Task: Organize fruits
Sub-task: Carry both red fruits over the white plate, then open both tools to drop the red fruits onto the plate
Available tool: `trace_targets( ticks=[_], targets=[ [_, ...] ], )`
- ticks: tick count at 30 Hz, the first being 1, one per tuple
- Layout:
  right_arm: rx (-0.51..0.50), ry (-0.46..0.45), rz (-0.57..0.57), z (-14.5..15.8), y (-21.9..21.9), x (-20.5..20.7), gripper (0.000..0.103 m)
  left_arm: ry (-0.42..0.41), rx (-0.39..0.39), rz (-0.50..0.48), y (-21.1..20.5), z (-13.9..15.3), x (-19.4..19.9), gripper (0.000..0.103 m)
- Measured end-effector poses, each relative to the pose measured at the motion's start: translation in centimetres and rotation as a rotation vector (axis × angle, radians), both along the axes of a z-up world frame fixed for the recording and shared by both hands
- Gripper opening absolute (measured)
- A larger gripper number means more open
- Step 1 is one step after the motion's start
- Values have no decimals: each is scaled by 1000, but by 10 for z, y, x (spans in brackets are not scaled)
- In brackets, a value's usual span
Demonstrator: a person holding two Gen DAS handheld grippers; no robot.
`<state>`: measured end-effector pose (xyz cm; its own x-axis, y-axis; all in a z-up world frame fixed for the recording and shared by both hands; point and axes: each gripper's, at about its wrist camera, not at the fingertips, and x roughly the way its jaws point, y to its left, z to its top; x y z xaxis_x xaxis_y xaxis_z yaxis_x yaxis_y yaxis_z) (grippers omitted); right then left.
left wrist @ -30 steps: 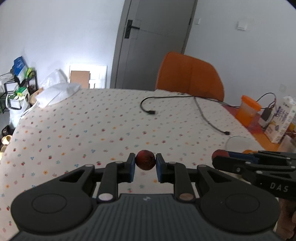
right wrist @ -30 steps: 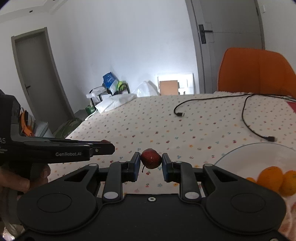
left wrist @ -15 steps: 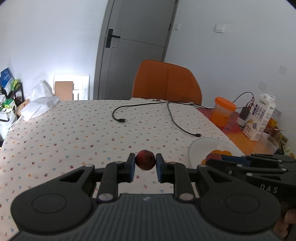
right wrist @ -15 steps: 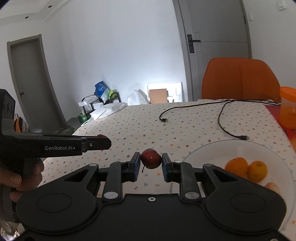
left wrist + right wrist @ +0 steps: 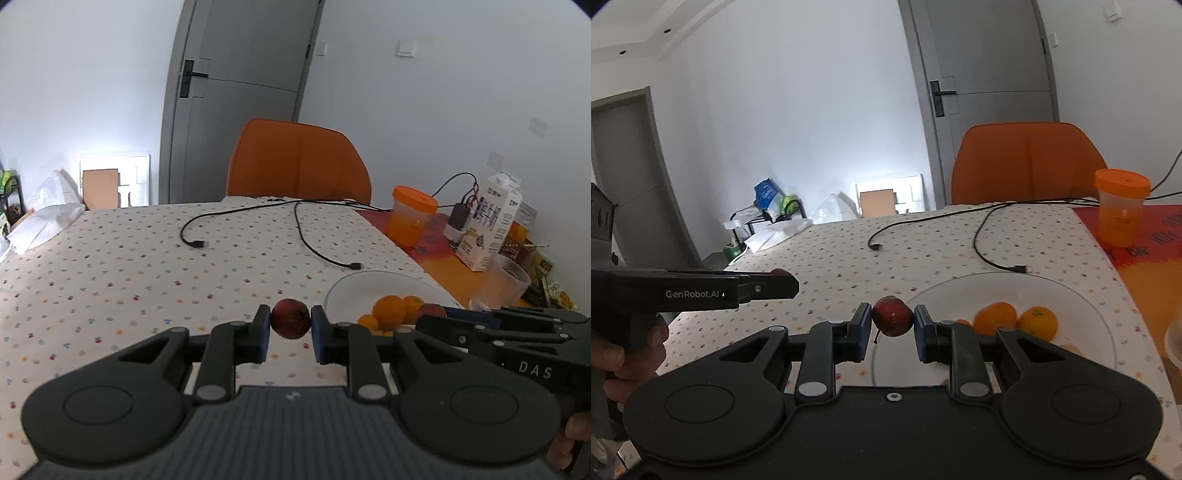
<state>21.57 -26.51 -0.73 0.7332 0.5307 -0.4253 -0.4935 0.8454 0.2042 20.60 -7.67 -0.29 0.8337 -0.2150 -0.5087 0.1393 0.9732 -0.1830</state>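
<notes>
My left gripper is shut on a small dark red fruit, held above the dotted tablecloth just left of a clear glass plate. Several oranges lie on that plate. My right gripper is shut on a second small red fruit with a stem, held over the near left rim of the plate. Two oranges show on the plate in the right wrist view. The right gripper also shows at the right of the left wrist view, its red fruit over the plate.
Two black cables lie across the table's far half. An orange lidded cup, a milk carton and a frosted cup stand to the right. An orange chair stands behind the table. A hand holds the left gripper.
Both grippers have swung right toward the plate, each still holding its red fruit. The plate and oranges have come into fuller view, and the right gripper now stands over the plate's rim.
</notes>
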Motion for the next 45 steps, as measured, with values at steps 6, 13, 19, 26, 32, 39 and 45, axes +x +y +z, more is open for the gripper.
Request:
trace_targets(
  ticks=[6,13,19,26,32,39,45],
  targets=[
    [-3,2,-38,-4,-16,-2,23,7,6,-37,-16,-4,6,21],
    [-8,22,-47,-14,-23,-4,23,27,12,-69,-29,-11,12,21],
    [-14,32,-41,-20,-23,-4,29,35,13,-93,-39,-14,16,21],
    [-6,34,-95,-18,-41,-5,30,40,12,-124,-54,-16,22,22],
    [4,41,-120,-22,-51,-3,34,36,16,-97,-55,-14,22,25],
    [15,30,-78,-19,-35,4,40,30,8,-21,-32,-9,17,32],
    [12,30,-61,-18,-28,0,42,31,14,19,-20,-7,9,38]
  ],
)
